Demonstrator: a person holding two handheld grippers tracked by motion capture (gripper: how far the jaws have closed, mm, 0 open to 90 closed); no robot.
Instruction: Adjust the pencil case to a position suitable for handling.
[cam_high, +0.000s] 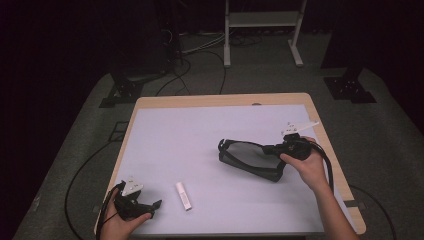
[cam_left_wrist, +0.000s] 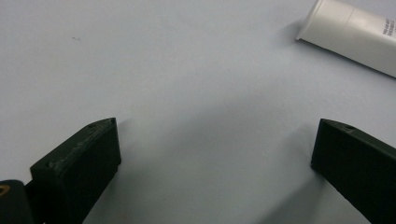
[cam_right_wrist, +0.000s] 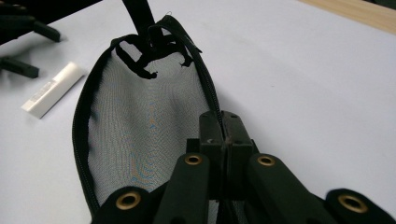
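Pouch (cam_right_wrist: 144, 126) rim between closed right gripper (cam_right_wrist: 223, 133) pads

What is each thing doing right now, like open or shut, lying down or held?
Mesh pouch: unzipped, mouth gaping, its edge pinched by the right claw.
White tube: lying flat on the table, untouched.
Left claw: open, holding nothing, resting low near the tube.
Right claw: shut on the pouch's zipper edge.
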